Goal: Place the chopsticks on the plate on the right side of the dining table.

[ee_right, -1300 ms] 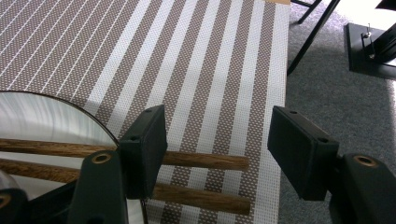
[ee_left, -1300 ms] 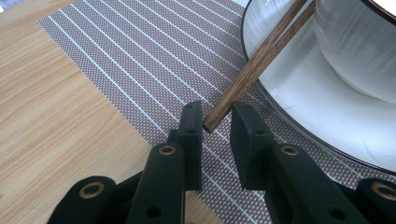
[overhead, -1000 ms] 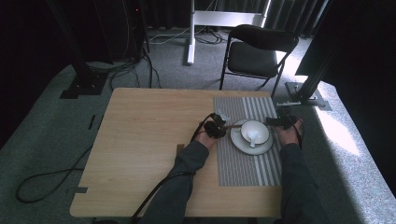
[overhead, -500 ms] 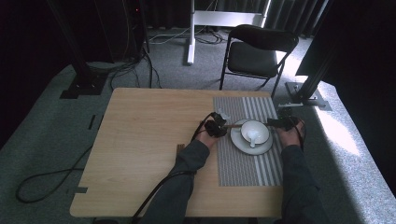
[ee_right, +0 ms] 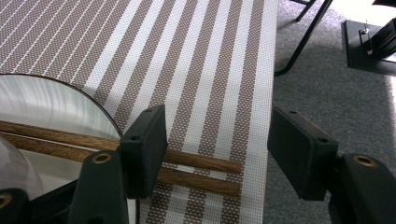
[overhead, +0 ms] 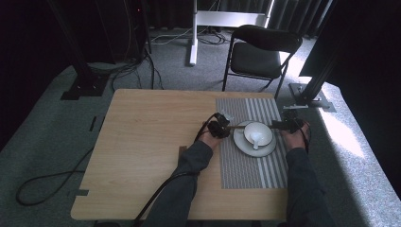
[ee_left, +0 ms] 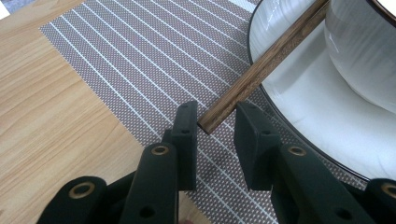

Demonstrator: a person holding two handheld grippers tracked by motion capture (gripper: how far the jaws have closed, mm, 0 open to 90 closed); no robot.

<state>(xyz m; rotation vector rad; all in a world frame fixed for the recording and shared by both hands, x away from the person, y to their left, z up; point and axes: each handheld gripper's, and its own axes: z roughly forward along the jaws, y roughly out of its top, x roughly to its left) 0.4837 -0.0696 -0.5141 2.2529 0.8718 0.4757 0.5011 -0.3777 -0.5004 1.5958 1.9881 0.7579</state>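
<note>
The 2 chopsticks (ee_right: 196,170) already lie across the plate (overhead: 242,144), which sits on the striped mat (overhead: 250,168) on the desk (overhead: 142,142) (a bowl (overhead: 257,134) on it). The left gripper (ee_left: 217,126) has just been opening, jaws apart around one tip without pressing; the right gripper (ee_right: 217,151) stands apart too. Judging by this, only backing away remains.

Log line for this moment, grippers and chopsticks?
left gripper: open, jaws just opening around chopstick end | right gripper: open over chopsticks | plate: on placemat

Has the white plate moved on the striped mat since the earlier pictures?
No. In the high view the white plate sits at the same spot on the striped mat, between the same stripes as before.
</note>
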